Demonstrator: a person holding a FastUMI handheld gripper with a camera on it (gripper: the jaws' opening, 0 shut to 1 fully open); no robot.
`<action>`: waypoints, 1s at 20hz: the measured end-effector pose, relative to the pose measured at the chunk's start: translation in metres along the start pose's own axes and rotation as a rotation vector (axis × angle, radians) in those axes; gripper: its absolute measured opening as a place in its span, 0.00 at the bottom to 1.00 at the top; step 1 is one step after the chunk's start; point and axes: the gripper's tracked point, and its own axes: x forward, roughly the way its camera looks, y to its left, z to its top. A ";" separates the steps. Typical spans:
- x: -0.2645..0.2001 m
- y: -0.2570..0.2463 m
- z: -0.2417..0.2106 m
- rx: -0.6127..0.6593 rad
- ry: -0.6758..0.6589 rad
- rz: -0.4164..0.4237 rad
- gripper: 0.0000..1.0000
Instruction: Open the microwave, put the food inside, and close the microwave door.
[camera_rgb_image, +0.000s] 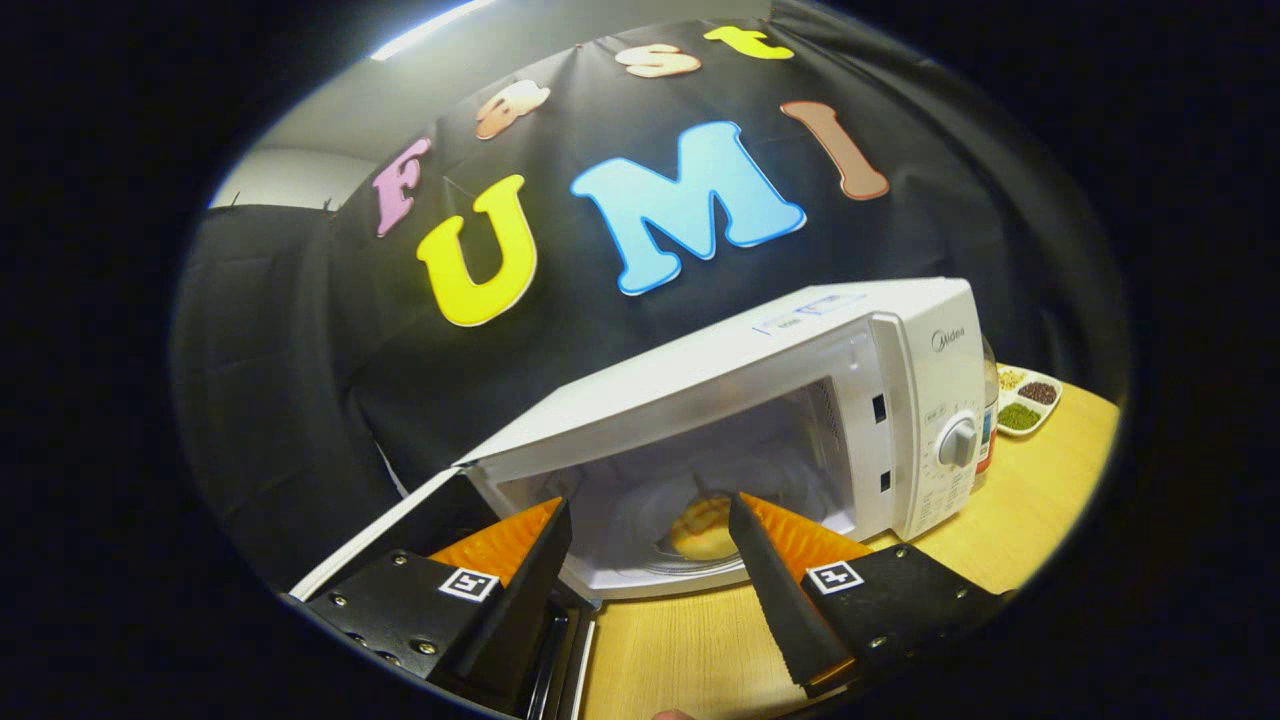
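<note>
A white microwave (800, 350) stands on the wooden table with its door (400, 530) swung wide to the left. Inside the cavity, a yellowish piece of food (700, 530) rests on the glass turntable (640, 520). My gripper (650, 510) sits just in front of the cavity mouth, open, with nothing between its fingers. The food lies just beyond the fingertips, close to the right finger (775, 590). The left finger (520, 590) overlaps the door's lower edge.
The control panel with a round knob (957, 440) is on the microwave's right side. Behind it to the right stand a bottle (988, 420) and a white divided dish (1030, 400) of spices. Wooden tabletop (1020, 510) stretches in front and to the right.
</note>
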 end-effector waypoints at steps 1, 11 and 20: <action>-0.012 0.006 0.004 -0.008 0.001 0.012 0.96; -0.121 0.098 0.025 -0.092 0.018 0.235 0.96; -0.205 0.201 -0.004 -0.190 0.081 0.556 0.96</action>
